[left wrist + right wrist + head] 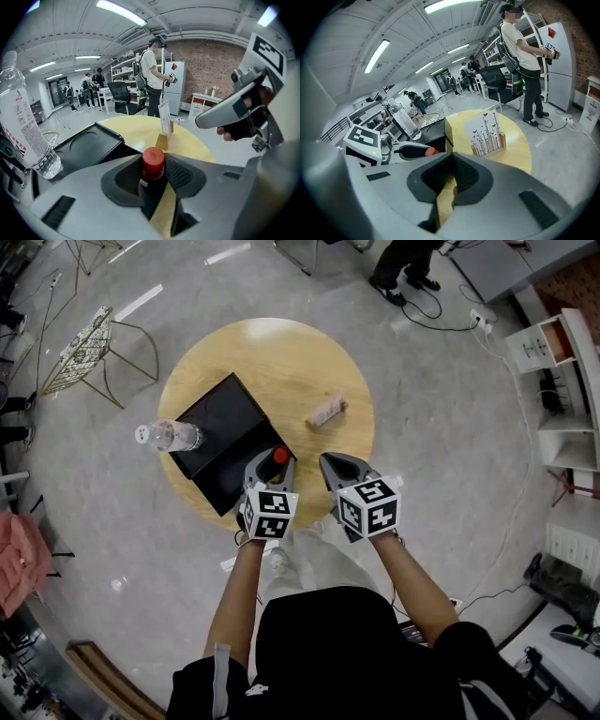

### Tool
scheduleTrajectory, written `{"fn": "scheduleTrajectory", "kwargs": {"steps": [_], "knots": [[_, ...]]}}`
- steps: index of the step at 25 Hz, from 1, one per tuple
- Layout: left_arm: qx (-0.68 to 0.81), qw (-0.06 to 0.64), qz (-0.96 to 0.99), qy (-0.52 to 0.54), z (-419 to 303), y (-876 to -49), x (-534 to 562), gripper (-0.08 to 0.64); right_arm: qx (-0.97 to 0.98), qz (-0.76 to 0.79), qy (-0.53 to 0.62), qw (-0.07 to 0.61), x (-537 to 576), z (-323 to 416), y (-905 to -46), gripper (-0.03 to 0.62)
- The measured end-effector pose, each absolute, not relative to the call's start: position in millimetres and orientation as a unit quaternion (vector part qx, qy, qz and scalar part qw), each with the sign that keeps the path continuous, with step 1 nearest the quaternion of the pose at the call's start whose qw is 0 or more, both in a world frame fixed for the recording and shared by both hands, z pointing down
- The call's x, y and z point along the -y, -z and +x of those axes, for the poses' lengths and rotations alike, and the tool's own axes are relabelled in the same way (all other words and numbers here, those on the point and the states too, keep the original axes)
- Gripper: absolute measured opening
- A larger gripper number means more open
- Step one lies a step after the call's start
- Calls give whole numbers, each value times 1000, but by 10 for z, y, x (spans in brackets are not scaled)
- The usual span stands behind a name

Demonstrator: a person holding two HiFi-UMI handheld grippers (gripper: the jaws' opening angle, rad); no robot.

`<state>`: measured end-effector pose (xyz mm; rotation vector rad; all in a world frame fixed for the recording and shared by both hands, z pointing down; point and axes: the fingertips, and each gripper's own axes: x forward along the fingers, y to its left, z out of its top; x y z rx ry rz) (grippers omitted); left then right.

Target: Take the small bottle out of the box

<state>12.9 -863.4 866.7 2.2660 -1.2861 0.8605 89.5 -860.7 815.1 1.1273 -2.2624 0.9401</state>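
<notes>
The small bottle [153, 169] stands upright, long axis vertical and red cap up, at the black box's [217, 432] near right corner on the round bench [281, 357]. The left gripper [273, 461] is closed on its body. The right gripper [335, 466] hangs just beside, jaws together and empty. A clear water bottle [169, 436] lies at the box's left edge, and a card holder [326, 411] sits well apart.
</notes>
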Motion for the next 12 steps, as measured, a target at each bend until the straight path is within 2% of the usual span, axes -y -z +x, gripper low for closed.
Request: {"fn": "scheduleTrajectory", "kwargs": {"steps": [12], "knots": [[450, 189, 816, -310, 20, -8621, 8545, 147, 814, 417, -337, 224, 8515, 863, -8121, 2]]}}
